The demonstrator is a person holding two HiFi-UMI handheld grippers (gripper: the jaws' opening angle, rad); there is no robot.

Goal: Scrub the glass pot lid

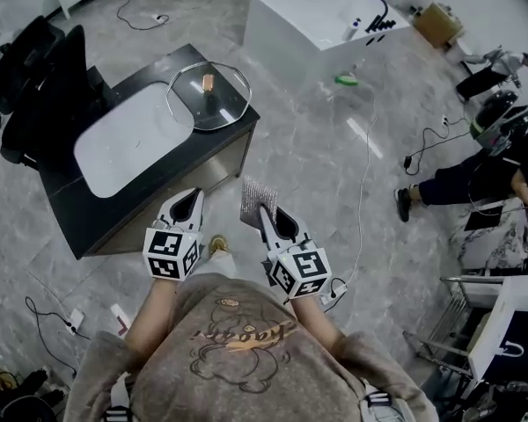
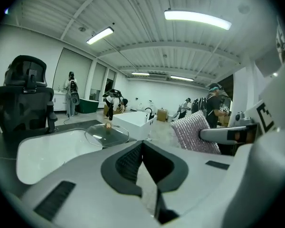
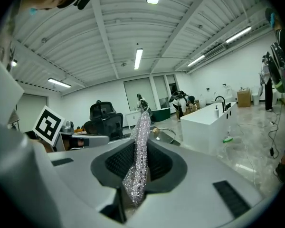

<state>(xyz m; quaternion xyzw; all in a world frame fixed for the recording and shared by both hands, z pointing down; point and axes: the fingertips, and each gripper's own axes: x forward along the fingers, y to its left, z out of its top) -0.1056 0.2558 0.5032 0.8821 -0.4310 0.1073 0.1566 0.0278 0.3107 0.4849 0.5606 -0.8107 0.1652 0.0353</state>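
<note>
— fingers of the left gripper, how do they stand?
— they are clenched together, tip to tip, and nothing is between them.
— and the right gripper?
— its fingers are grasping a silver mesh scrub cloth. the cloth stands up between them and goes past the tips, with a short end hanging under. from the head view it is a sparkling grey patch at the tip of this gripper.
— where is the glass pot lid?
— it lies flat on the far right corner of the black worktop, just beside the white basin that is set in this worktop. its small brown knob points up.
— are the grippers near to it?
— no, both are well apart from it. they are side by side in front of the person, over the grey floor, close to the near edge of the worktop.
— what else is around?
— a black office chair stands left of the worktop, and a white tub is beyond the lid.
</note>
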